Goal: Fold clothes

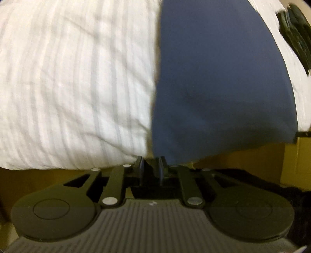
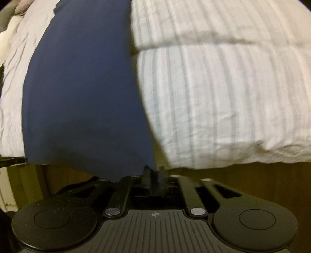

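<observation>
A dark blue garment (image 1: 217, 77) lies stretched over a white striped bed cover (image 1: 73, 81); its near edge hangs past the bed's edge. My left gripper (image 1: 151, 165) is shut on the garment's near left corner. In the right wrist view the same blue garment (image 2: 83, 87) runs away from me over the bed cover (image 2: 223, 97). My right gripper (image 2: 154, 171) is shut on its near right corner. Both grippers sit just off the bed's near edge, and the cloth is taut between them.
A dark green-black object (image 1: 295, 33) lies on the bed at the far right in the left wrist view. Wooden bed frame or floor (image 2: 252, 175) shows below the cover. A pinkish item (image 2: 23, 4) sits at the far left top.
</observation>
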{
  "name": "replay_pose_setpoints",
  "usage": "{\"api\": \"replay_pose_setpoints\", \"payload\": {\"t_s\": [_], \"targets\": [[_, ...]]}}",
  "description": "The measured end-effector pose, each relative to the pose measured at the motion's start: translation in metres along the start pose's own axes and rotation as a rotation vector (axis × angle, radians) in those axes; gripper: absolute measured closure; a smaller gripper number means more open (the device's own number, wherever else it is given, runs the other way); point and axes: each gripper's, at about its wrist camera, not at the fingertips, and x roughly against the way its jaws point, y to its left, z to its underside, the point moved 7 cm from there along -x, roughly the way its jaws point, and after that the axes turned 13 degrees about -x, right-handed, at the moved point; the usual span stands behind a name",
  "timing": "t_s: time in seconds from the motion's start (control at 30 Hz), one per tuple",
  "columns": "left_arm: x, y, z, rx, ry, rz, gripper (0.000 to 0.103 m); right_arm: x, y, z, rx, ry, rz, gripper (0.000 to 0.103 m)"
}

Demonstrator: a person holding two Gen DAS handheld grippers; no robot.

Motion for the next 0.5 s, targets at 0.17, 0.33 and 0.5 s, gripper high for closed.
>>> {"api": "replay_pose_setpoints", "payload": {"t_s": [0.17, 0.33, 0.5], "targets": [[0.039, 0.028, -0.058, 0.057, -0.164, -0.036, 0.076, 0.019, 0.027, -0.045, 0.079, -0.112, -0.030, 0.028], [0.062, 0.053, -0.163, 0.000, -0.325, -0.012, 0.072, 0.030, 0.079, -0.113, 0.145, -0.211, -0.095, 0.028], [0.047, 0.069, -0.291, -0.095, -0.411, 0.067, 0.071, 0.037, 0.140, -0.184, 0.179, -0.300, -0.175, 0.028]]}}
